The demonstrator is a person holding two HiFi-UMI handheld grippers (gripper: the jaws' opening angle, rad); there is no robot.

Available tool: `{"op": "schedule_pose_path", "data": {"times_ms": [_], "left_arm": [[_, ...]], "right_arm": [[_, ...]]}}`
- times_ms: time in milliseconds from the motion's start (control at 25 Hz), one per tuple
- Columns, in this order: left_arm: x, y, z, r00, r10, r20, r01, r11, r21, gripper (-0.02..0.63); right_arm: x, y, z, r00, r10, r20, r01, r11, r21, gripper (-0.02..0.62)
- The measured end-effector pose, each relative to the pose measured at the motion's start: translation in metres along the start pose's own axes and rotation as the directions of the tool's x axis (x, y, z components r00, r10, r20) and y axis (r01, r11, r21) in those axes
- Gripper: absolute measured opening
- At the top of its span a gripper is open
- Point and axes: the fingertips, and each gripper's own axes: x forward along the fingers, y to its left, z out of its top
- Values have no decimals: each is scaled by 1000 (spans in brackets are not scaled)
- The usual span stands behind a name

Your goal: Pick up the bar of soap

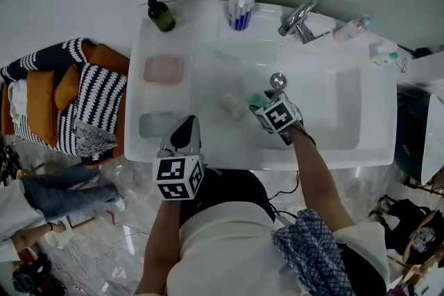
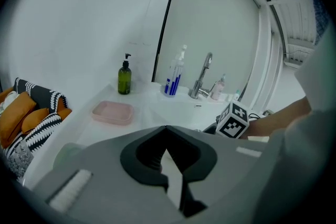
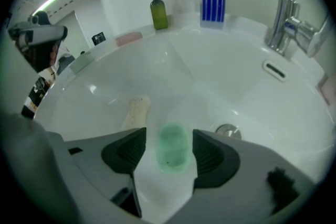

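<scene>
A pale green bar of soap [image 3: 172,147] lies on the floor of the white sink basin [image 3: 210,71], between the jaws of my right gripper [image 3: 169,139]. The jaws stand open, with a gap on each side of the bar. In the head view the green soap [image 1: 258,100] shows just left of the right gripper [image 1: 263,102]. A cream bar of soap [image 3: 135,111] lies further left in the basin [image 1: 326,100], free. My left gripper [image 1: 186,123] hovers over the sink's front left rim, its tips [image 2: 167,127] meeting with nothing between them.
On the left ledge sit a pink soap dish [image 1: 164,70] and a pale green dish [image 1: 156,125]. A dark green pump bottle [image 1: 160,14], a blue-and-white cup [image 1: 241,7], the faucet [image 1: 298,21] and small bottles [image 1: 350,29] line the back. The drain [image 3: 228,130] lies beside the right jaw.
</scene>
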Motion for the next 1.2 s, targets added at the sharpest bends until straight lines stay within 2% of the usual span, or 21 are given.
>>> {"op": "schedule_pose_path", "data": {"times_ms": [200,320,520,600,680,760,840,1000,1200], "left_arm": [[-4,-1,11,999,-5,43,5,1000,-14,9],[-5,-1,18,998,-5,70,7,999,-32,9],[-9,-2,29,994,-11,107,15,999,-38,9],[-10,-2,32,993,-14,119,19,999,-43,9],[-10,-3,33,992,-15,124,21,999,-49,9],[-12,-4,35,991,-17,130,23,998,-51,8],[-15,-4,38,989,-13,147,21,998,-57,9],[-22,-1,43,985,0,175,12,998,-68,9],[-26,-2,44,982,3,190,9,998,-67,9]], "right_arm": [[-45,5,28,984,-34,173,23,998,60,261],[-65,9,37,969,-55,241,29,993,112,261],[-99,22,62,928,-41,371,-30,982,185,261],[-111,23,69,917,-73,393,0,983,182,261],[-115,26,71,919,-98,382,45,988,145,261],[-120,32,73,917,-87,390,34,990,140,261],[-131,34,79,897,-82,434,0,983,184,261],[-159,39,94,840,-110,531,-50,959,278,261],[-175,44,100,812,-156,563,-35,949,313,259]]}}
